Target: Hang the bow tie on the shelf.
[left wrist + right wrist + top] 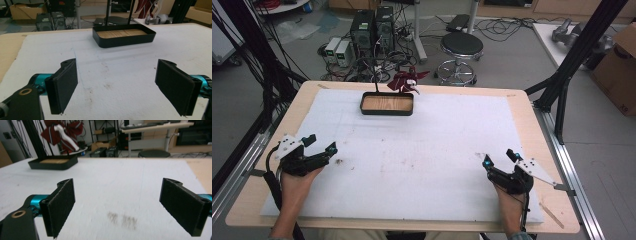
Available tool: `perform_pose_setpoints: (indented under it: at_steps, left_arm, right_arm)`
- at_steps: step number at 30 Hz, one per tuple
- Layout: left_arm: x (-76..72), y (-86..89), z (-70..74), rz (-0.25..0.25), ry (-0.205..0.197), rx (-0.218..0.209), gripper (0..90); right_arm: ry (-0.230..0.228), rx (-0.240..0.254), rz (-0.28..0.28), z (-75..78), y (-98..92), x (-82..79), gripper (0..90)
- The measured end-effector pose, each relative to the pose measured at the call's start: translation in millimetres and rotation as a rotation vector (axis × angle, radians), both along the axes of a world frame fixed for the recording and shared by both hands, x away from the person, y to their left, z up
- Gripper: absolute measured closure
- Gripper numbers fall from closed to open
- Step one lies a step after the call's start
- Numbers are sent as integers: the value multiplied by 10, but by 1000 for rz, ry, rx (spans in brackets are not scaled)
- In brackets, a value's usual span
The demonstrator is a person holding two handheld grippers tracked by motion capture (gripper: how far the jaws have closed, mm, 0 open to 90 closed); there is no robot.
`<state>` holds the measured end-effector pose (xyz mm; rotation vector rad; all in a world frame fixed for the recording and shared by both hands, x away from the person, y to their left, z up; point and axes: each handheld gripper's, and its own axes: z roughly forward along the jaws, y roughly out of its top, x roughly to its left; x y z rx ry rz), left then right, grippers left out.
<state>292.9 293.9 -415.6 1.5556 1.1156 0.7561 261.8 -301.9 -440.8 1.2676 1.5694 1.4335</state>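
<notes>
So we're holding the left gripper [320, 144] down at the near left of the worktop [522, 107], jaws spread wide apart with nothing between them. Same story on the other side: the right gripper [499, 156] is sitting at the near right, jaws wide open and empty too. Both are hovering over or resting on the white foam mat [422, 150] that's covering most of the worktop, and we can't tell which.

The only real object out there is the black tray [387, 104], sitting at the far edge of the mat, a bit left of centre, well apart from both grippers. In the left gripper view we're looking at the tray [123, 41] pretty much straight ahead between the jaws, far off. In the right gripper view it's [53, 163] up at the far left.

The tray is looking shallow, with a light wood-coloured bottom. A thin black post [375, 82] is rising at its far left corner, and there's something dark red [407, 80] just behind it.
</notes>
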Motion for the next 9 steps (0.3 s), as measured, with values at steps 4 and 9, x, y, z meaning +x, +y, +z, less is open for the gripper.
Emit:
perform_pose_setpoints:
  at_steps: [4,9]
  left_arm:
    - [7,21,-4,6,2,-3,185]
    - [15,48,-20,18,14,6,181]
  right_arm:
    - [20,8,8,-46,5,-2,120]
    - [12,-1,7,-44,-1,-8,120]
